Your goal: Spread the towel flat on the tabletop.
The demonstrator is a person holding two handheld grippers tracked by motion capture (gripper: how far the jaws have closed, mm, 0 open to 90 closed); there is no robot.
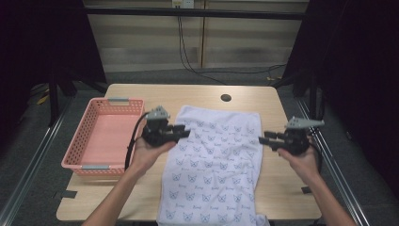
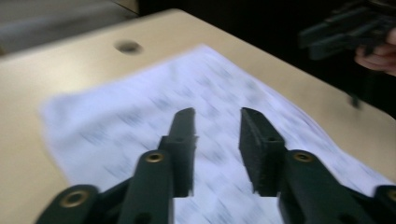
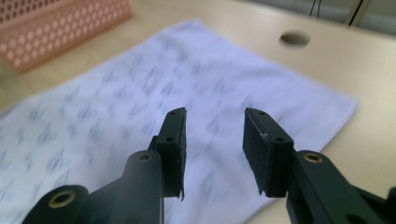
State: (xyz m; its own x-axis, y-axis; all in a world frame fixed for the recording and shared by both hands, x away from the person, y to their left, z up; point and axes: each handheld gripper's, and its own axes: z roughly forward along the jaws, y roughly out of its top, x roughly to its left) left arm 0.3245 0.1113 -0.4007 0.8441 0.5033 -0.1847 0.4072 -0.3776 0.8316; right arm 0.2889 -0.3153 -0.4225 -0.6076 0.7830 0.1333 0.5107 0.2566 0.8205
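A white towel [image 1: 211, 160] with a small blue pattern lies flat on the wooden table [image 1: 136, 96], its near end hanging over the front edge. My left gripper [image 1: 186, 133] hovers over the towel's left edge, jaws pointing right. My right gripper [image 1: 264, 138] is held just past the towel's right edge, jaws pointing left. In the left gripper view the jaws [image 2: 217, 112] stand apart above the blurred towel [image 2: 154, 102], with nothing between them. The right gripper view shows its jaws [image 3: 215, 112] apart over the towel [image 3: 116, 98], also with nothing between them.
A pink plastic basket [image 1: 77, 146] with nothing in it stands at the table's left side, close to my left hand. A round cable hole [image 1: 226, 98] sits near the table's far edge. Dark curtains flank the table.
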